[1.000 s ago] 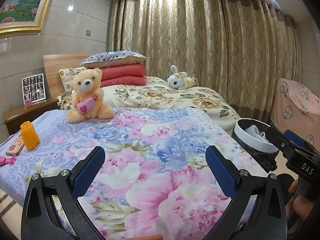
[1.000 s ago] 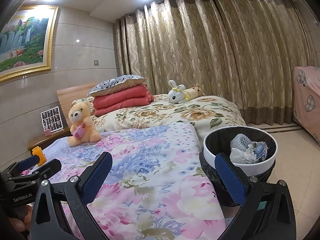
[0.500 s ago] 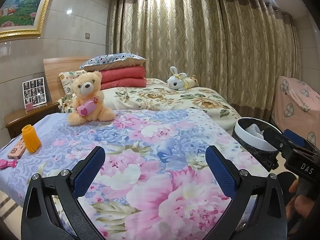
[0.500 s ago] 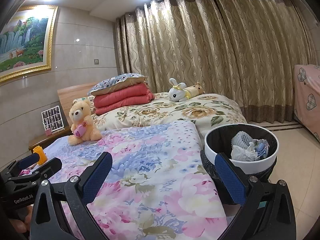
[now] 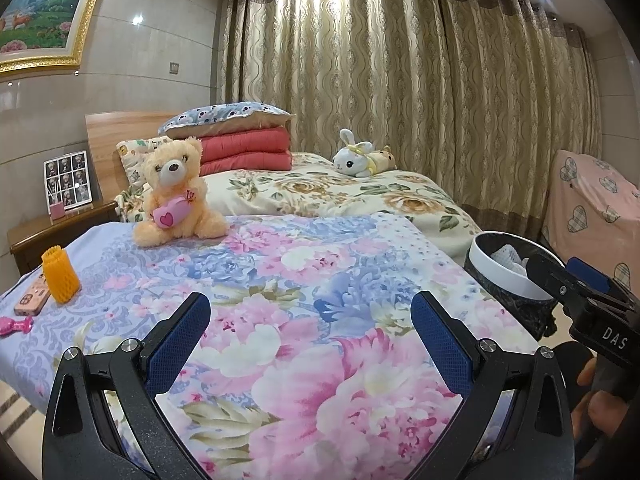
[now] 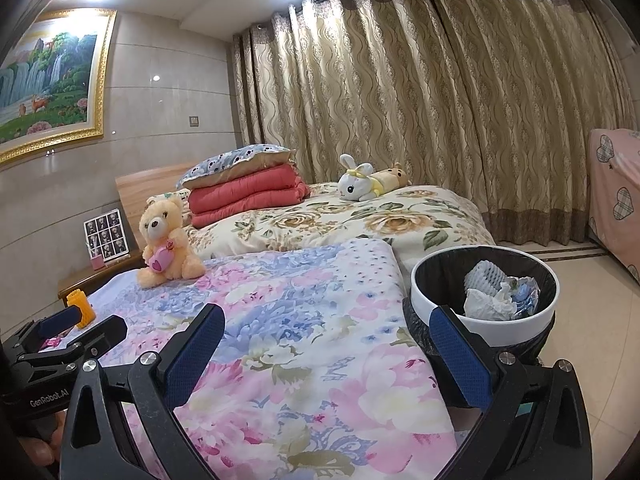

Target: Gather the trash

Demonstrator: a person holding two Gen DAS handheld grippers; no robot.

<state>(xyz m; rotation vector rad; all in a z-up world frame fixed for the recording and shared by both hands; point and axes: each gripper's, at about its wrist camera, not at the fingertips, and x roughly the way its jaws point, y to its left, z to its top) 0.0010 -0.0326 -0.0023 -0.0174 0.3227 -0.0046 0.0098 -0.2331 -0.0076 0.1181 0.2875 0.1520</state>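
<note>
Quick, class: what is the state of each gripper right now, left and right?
Left gripper: open, holding nothing, over the floral bedspread.
Right gripper: open, holding nothing, beside the trash bin.

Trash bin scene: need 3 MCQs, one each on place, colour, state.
1. Where is the trash bin?
A. on the bed
B. on the floor beside the bed
C. on the nightstand

2. What colour is the foam net sleeve on the floral blanket?
A. orange
B. green
C. black

3. What state is the right gripper in?
A. shut on paper
B. shut, empty
C. open, empty

Answers: 1 B, it stands on tiles at the bed's edge. 2 A, plainly orange. 3 C, jaws apart with nothing between.
</note>
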